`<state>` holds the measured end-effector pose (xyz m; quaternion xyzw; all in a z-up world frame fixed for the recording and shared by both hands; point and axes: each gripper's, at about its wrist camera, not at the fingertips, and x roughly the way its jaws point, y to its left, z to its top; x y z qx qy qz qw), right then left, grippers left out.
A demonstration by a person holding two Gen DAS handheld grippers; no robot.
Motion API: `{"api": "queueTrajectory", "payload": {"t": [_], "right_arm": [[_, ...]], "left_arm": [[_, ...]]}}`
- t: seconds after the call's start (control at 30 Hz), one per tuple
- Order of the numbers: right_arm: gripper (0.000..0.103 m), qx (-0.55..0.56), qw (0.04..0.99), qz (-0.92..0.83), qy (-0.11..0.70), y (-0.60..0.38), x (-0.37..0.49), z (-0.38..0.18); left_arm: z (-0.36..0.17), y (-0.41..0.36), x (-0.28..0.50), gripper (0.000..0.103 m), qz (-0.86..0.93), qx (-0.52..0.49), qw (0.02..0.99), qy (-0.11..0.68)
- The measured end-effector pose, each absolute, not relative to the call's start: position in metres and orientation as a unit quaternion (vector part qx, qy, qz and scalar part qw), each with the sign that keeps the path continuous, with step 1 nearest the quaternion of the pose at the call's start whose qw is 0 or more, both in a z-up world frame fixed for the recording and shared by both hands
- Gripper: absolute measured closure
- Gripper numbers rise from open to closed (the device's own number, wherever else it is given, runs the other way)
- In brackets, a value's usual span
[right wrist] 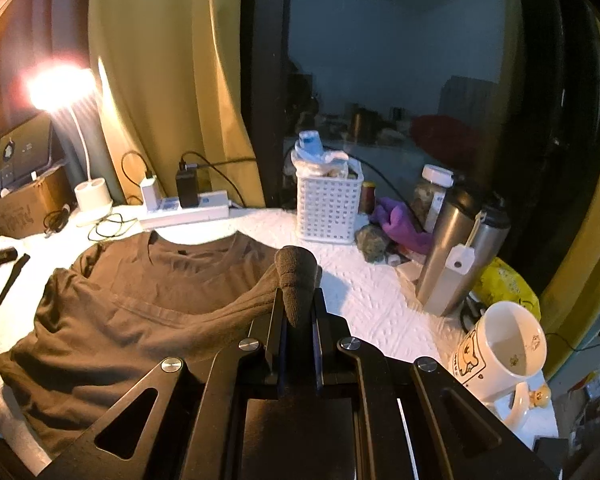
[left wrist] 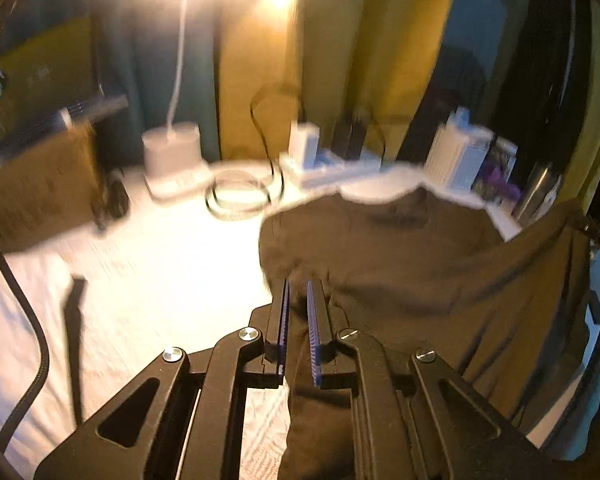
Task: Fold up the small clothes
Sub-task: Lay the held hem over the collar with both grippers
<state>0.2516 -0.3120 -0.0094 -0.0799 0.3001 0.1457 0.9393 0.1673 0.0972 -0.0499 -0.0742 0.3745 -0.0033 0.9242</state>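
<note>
A dark brown T-shirt [right wrist: 140, 304] lies on a white cloth-covered table [right wrist: 364, 292], collar toward the far side. My right gripper [right wrist: 298, 300] is shut on the shirt's right sleeve, which bunches up between the jaws and is lifted off the table. In the left wrist view the shirt [left wrist: 420, 272] fills the right half. My left gripper [left wrist: 298, 284] is shut on a fold of the shirt's left edge, with cloth hanging between the jaws. That view is motion-blurred.
A lit desk lamp [right wrist: 88, 192], power strip with chargers [right wrist: 184, 210], white basket [right wrist: 328, 204], steel flasks [right wrist: 456, 248] and a mug [right wrist: 504, 352] line the far and right sides. A cardboard box [right wrist: 20, 208] and cables sit at left.
</note>
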Motion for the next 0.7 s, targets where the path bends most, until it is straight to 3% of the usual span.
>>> {"api": "queueTrajectory", "payload": {"t": [0.1, 0.13, 0.23, 0.4, 0.47, 0.5, 0.53, 0.57, 0.63, 0.7], "right_arm": [[0.094, -0.078, 0.938, 0.143, 0.305, -0.315, 0.253, -0.014], [0.094, -0.078, 0.938, 0.141, 0.306, -0.315, 0.254, -0.014], [0.094, -0.076, 0.938, 0.138, 0.308, -0.316, 0.253, -0.015], [0.094, -0.076, 0.938, 0.138, 0.309, -0.316, 0.253, -0.015], [0.094, -0.076, 0.938, 0.138, 0.309, -0.316, 0.253, -0.015], [0.094, -0.076, 0.938, 0.138, 0.308, -0.316, 0.253, -0.015], [0.094, -0.076, 0.938, 0.138, 0.308, -0.316, 0.253, -0.015], [0.094, -0.077, 0.939, 0.139, 0.307, -0.316, 0.252, -0.015], [0.094, -0.077, 0.939, 0.139, 0.305, -0.315, 0.250, -0.013], [0.094, -0.077, 0.940, 0.140, 0.302, -0.314, 0.249, -0.011]], "left_arm": [[-0.066, 0.089, 0.175, 0.094, -0.015, -0.068, 0.916, 0.395], [-0.068, 0.086, 0.177, 0.089, -0.022, -0.067, 0.915, 0.397], [-0.068, 0.082, 0.182, 0.042, -0.043, -0.081, 0.915, 0.394], [-0.075, 0.078, 0.195, 0.041, -0.060, -0.088, 0.912, 0.396], [-0.082, 0.076, 0.201, 0.043, -0.065, -0.080, 0.910, 0.402], [-0.087, 0.074, 0.204, 0.050, -0.061, -0.071, 0.909, 0.407], [-0.090, 0.072, 0.207, 0.072, -0.059, -0.062, 0.907, 0.412], [-0.093, 0.071, 0.208, 0.088, -0.059, -0.059, 0.905, 0.416], [-0.094, 0.073, 0.207, 0.098, -0.057, -0.062, 0.906, 0.414], [-0.089, 0.076, 0.202, 0.099, -0.048, -0.062, 0.912, 0.403]]}}
